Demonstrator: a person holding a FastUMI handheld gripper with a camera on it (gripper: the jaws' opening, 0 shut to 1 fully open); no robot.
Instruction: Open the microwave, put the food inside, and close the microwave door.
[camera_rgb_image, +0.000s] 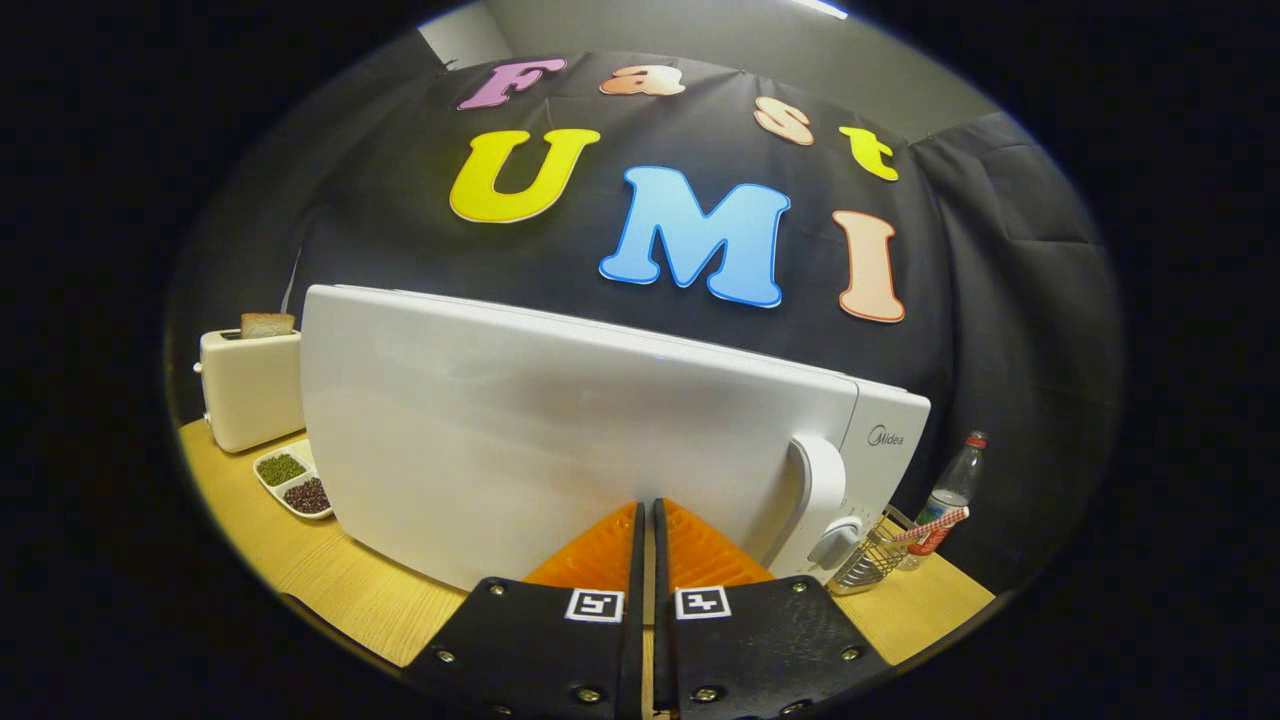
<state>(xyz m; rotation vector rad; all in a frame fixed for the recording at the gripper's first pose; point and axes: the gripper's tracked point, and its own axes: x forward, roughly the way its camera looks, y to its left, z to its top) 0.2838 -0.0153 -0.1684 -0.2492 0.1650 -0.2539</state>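
Note:
A white microwave (560, 430) stands on the wooden table with its door closed. Its upright white handle (818, 490) is at the door's right side, and a round knob (838, 543) sits below it on the control panel. My gripper (647, 512) is shut with nothing between its fingers. Its tips are close to the lower middle of the door, left of the handle. I cannot tell whether they touch it.
A cream toaster (250, 388) with a slice of bread (267, 324) stands left of the microwave. In front of it lies a small divided dish of beans (293, 482). Right of the microwave are a wire basket (880, 552) and a plastic bottle (950, 490).

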